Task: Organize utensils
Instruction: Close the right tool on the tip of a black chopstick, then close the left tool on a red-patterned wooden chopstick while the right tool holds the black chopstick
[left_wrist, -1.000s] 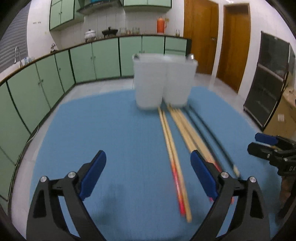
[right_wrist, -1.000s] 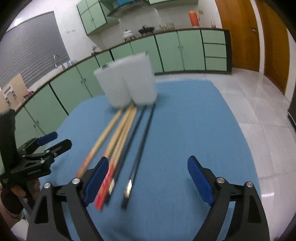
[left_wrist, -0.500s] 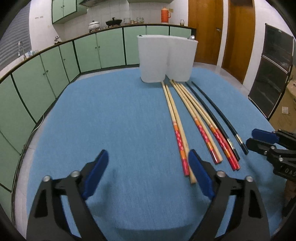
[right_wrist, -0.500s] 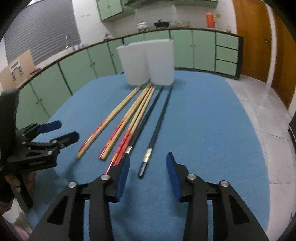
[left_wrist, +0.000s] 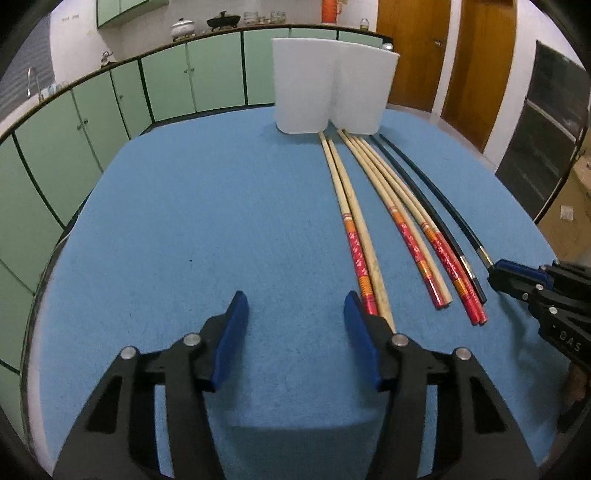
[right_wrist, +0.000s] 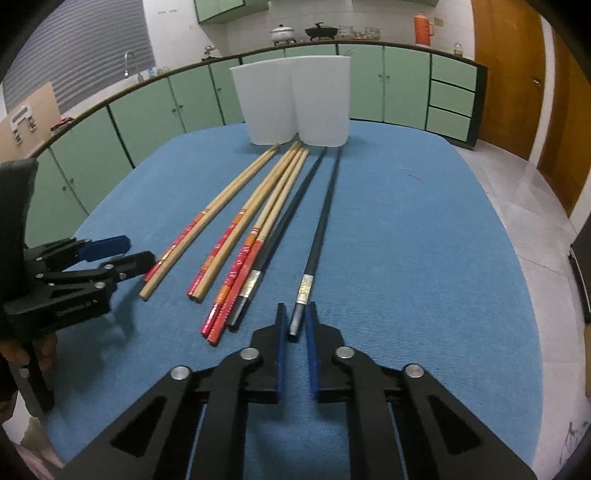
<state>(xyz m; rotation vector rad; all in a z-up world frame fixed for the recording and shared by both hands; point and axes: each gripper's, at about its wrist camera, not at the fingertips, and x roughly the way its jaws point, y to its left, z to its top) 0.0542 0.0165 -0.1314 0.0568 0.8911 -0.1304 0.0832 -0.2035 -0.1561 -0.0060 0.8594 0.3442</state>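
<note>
Several chopsticks lie on the blue mat (left_wrist: 184, 221), pointing at two white holders (left_wrist: 332, 85); the holders also show in the right wrist view (right_wrist: 291, 99). The wooden ones with red ends (left_wrist: 354, 236) lie left, two black ones (right_wrist: 284, 225) right. My right gripper (right_wrist: 295, 323) has its jaws narrowed around the near end of the rightmost black chopstick (right_wrist: 321, 225), a small gap still showing on each side. My left gripper (left_wrist: 295, 325) is open and empty, its right finger beside the leftmost wooden pair. The right gripper shows in the left wrist view (left_wrist: 517, 277).
Green kitchen cabinets (right_wrist: 147, 107) curve behind the table. Brown doors (left_wrist: 443, 55) stand at the back right. The mat's edges drop off left and right. A cardboard box (left_wrist: 569, 214) sits at far right.
Both grippers moved down and forward toward the chopsticks. My right jaws narrowed from wide open to nearly closed around the black chopstick's end. My left jaws narrowed somewhat.
</note>
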